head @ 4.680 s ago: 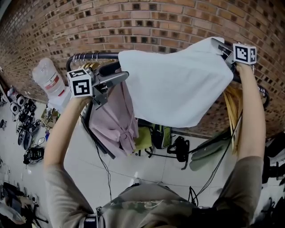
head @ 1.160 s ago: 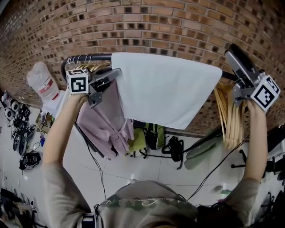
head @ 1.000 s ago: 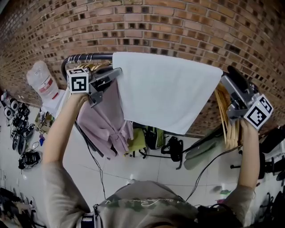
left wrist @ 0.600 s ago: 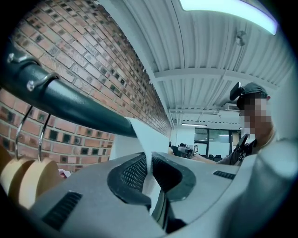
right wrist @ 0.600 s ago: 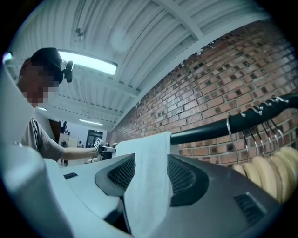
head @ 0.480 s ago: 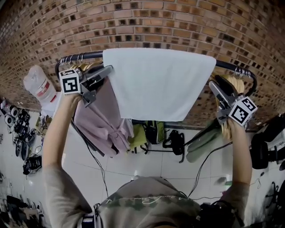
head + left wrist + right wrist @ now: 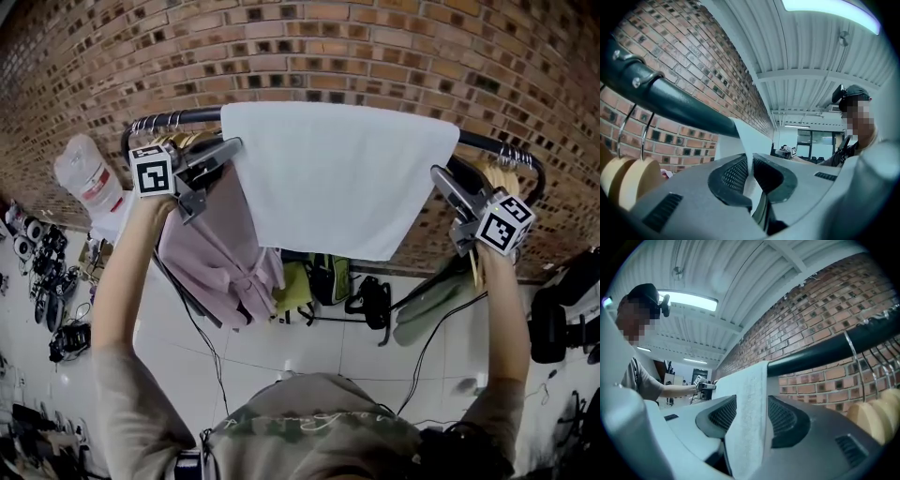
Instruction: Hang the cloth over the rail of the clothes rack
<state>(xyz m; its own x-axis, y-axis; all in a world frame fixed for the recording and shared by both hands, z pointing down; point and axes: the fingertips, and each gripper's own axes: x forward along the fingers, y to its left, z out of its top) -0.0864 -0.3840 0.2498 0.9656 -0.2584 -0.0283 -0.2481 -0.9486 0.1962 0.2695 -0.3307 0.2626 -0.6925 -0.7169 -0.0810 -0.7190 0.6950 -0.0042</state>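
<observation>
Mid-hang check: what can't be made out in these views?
- Head view: the cloth's back half is hidden by its front drape, so evenness over the rail is unknown.
- Right gripper view: the right gripper's jaws have just been closing with cloth edge between them; whether pads press it is unclear.
- Head view: floor clutter is too small to identify.
</observation>
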